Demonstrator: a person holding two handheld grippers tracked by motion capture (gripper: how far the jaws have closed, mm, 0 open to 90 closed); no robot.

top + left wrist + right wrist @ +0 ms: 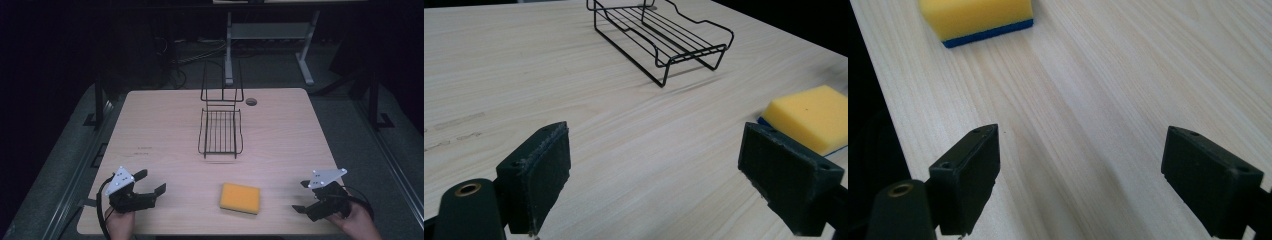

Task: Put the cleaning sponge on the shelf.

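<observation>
A yellow sponge with a blue underside lies flat on the wooden table near the front edge, between the two grippers. It also lies at the right of the left gripper view and at the top of the right gripper view. A black wire rack stands at the table's middle, with a tall wire back at its far end; it appears at the top of the left gripper view. My left gripper rests open at the front left. My right gripper is open at the front right. Both hold nothing.
The light wooden table has a small round hole near its far edge, right of the rack. Dark floor, cables and a metal stand lie beyond the table. Bare wood stretches between the rack and the sponge.
</observation>
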